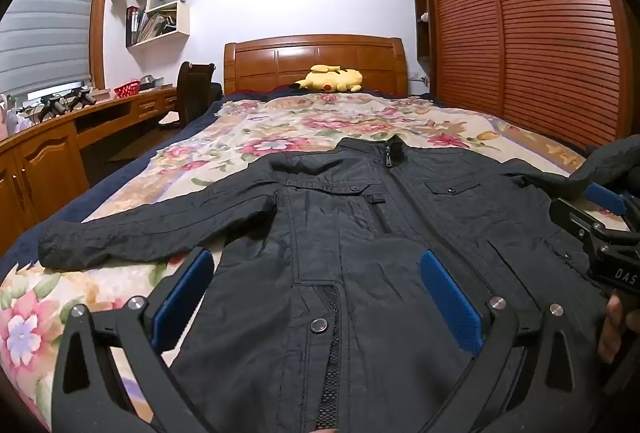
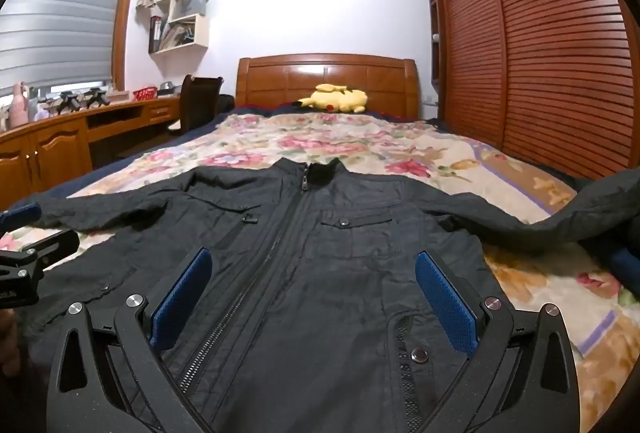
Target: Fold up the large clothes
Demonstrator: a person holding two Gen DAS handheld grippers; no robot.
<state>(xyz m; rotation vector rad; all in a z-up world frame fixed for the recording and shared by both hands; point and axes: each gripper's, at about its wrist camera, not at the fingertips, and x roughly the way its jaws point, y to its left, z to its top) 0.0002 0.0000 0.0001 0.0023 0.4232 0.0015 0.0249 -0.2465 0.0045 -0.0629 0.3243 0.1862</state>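
A black zip-up jacket (image 1: 360, 217) lies front up on the floral bedspread (image 1: 288, 125), collar toward the headboard, zipped shut. Its left sleeve (image 1: 152, 229) stretches out to the left. Its right sleeve (image 2: 560, 217) rises off the bed at the right edge. My left gripper (image 1: 316, 269) is open above the jacket's lower left front, holding nothing. My right gripper (image 2: 314, 269) is open above the lower right front, holding nothing; it also shows at the right edge of the left wrist view (image 1: 600, 217). The jacket also fills the right wrist view (image 2: 320, 253).
A yellow plush toy (image 1: 332, 79) lies by the wooden headboard (image 1: 316, 61). A wooden desk (image 1: 60, 137) with a chair (image 1: 194, 89) runs along the left. Slatted wardrobe doors (image 1: 520, 25) stand close to the bed's right side.
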